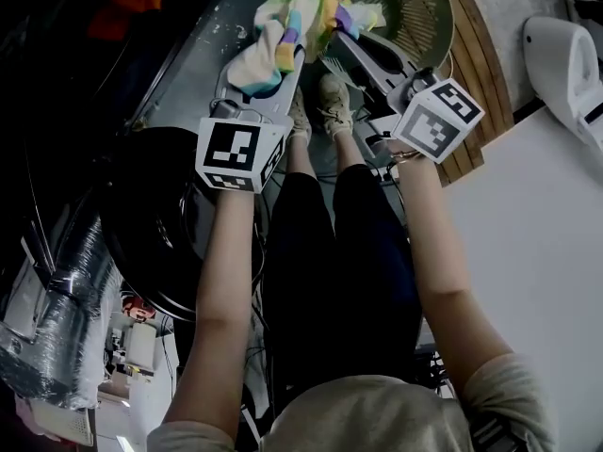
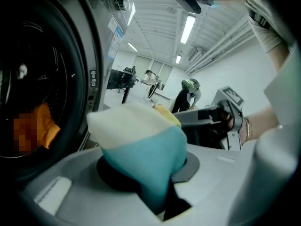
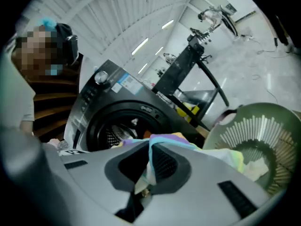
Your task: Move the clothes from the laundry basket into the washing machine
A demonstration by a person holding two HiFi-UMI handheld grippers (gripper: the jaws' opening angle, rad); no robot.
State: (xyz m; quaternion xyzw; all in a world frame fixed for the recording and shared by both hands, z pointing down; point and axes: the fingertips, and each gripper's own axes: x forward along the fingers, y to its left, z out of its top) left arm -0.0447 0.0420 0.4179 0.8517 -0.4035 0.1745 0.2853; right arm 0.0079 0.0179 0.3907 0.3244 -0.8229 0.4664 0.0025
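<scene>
A pastel, many-coloured cloth hangs between both grippers, just left of the green laundry basket. My left gripper is shut on its cream and teal end, with the fabric bulging out between the pads. My right gripper is shut on a rainbow-striped fold pinched thin between its pads. The washing machine stands to the left with its round door swung open. An orange garment lies inside the drum. A pale piece lies in the basket.
The basket rests on a wooden board. The person's legs and shoes are right below the grippers. A white machine stands at the far right. A black stand rises behind the washer.
</scene>
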